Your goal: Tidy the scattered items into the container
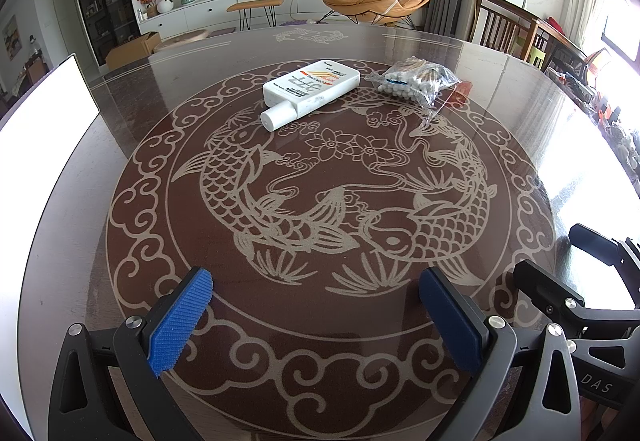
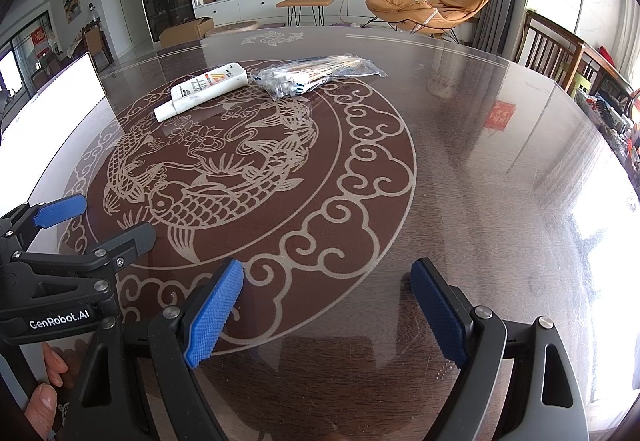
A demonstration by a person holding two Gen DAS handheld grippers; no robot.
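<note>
At the left edge of the surface [image 1: 520, 113], a white container [image 1: 44, 109] is standing, overexposed so that its inside is not showing. Just right of it and nearer the far edge, a flat white bottle [image 1: 310, 89] is lying on its side on the fish-patterned round inlay [image 1: 320, 201], its cap pointing toward the near-left. Immediately right of the bottle, nearly touching it, a clear plastic bag of cotton swabs [image 1: 412, 81] is resting, its loose end trailing toward the right edge. Both items are sitting outside the container, well apart from it.

At the near edge, the left tongs [image 1: 316, 313] are hovering above the inlay with their blue pads [image 1: 180, 325] spread wide and nothing between them. A hand [image 2: 44, 389] is gripping their handle, as the right wrist view is showing. To the right of them, the right tongs [image 2: 328, 309] are hanging over the bare glossy part of the surface, likewise spread wide and empty. Both pairs are pointing toward the far edge, well short of the bottle and the bag.
</note>
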